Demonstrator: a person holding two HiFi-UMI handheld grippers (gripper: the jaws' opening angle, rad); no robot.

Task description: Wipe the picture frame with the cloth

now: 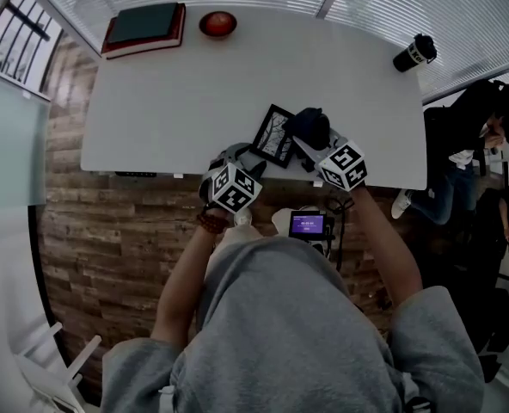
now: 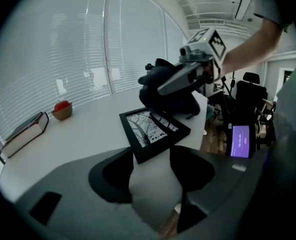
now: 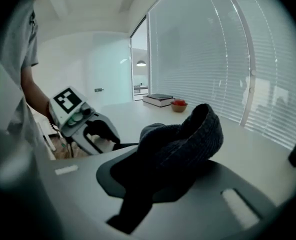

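Observation:
A black picture frame (image 1: 274,134) with a black-and-white print lies near the front edge of the white table (image 1: 168,101). My left gripper (image 1: 251,165) stands open at its near corner. In the left gripper view that corner of the frame (image 2: 155,129) lies between the wide-apart jaws of the left gripper (image 2: 150,170), and no pad presses on it. My right gripper (image 1: 316,147) is shut on a dark knitted cloth (image 1: 310,126). The bunched cloth (image 3: 185,136) bulges out of the right gripper (image 3: 163,176). The cloth (image 2: 168,91) hangs at the frame's far edge; contact is unclear.
At the table's back left lie a dark book (image 1: 144,26) and a red bowl (image 1: 217,24). A black tumbler (image 1: 414,53) stands at the back right. A small device with a purple screen (image 1: 308,224) sits below the front edge. A person (image 1: 478,144) sits right of the table.

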